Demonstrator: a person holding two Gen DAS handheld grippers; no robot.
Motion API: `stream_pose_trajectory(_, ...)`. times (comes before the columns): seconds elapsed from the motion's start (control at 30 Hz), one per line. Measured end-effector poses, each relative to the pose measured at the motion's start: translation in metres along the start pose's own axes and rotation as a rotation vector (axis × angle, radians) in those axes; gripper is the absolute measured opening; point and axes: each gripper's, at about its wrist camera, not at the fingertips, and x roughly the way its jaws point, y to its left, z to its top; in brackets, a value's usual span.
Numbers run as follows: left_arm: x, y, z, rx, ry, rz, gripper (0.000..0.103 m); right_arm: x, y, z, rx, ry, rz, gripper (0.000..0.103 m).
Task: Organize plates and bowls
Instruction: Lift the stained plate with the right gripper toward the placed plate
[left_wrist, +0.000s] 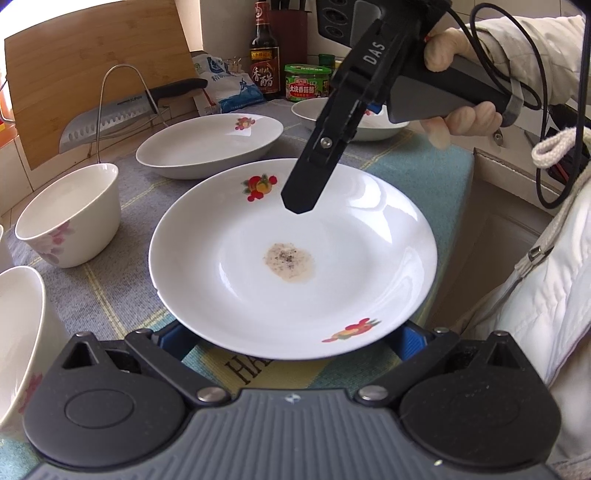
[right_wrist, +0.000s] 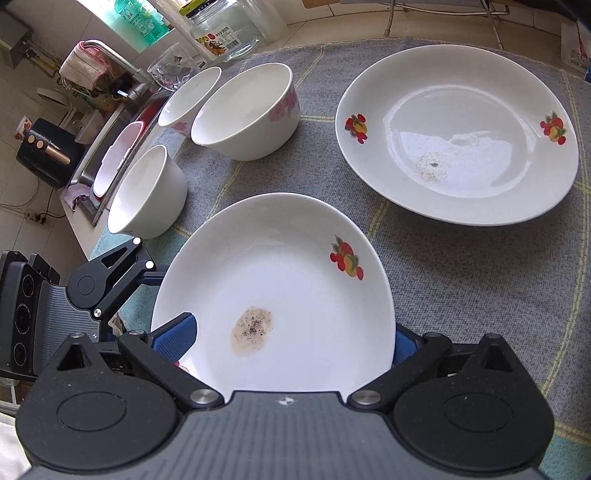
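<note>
A white plate (left_wrist: 291, 258) with fruit prints and a brown residue spot lies on the checked mat right in front of my left gripper (left_wrist: 291, 347). That gripper is open, and the plate's near rim covers its fingertips. My right gripper (left_wrist: 299, 199) reaches in from the upper right, held by a gloved hand. It stands open (right_wrist: 291, 339) astride the same plate (right_wrist: 280, 295), with the left blue pad (right_wrist: 181, 332) over the plate and the right pad behind the rim. A second fruit-print plate (right_wrist: 458, 136) lies beyond. Flowered white bowls (right_wrist: 247, 110) stand to the left.
A knife on a wire rack (left_wrist: 110, 118), a cutting board (left_wrist: 96, 66), a sauce bottle (left_wrist: 264, 55) and a green-lidded jar (left_wrist: 306, 83) line the back. Another dish (left_wrist: 354, 122) sits behind the right gripper. The sink (right_wrist: 110, 122) holds a bowl. A glass jar (right_wrist: 225, 29) stands by it.
</note>
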Motion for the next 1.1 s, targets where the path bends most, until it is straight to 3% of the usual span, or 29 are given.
stream_pose_trajectory(0.67, 0.000, 0.001, 0.013, -0.002, 0.054, -0.004, 0.102, -0.004, 0.004, -0.002, -0.051, 0.024, -0.013, 0.103)
stream_pose_trajectory(1.1, 0.013, -0.008, 0.069, 0.020, 0.026, -0.004, 0.102, -0.057, -0.024, -0.004, -0.076, -0.059, -0.032, 0.103)
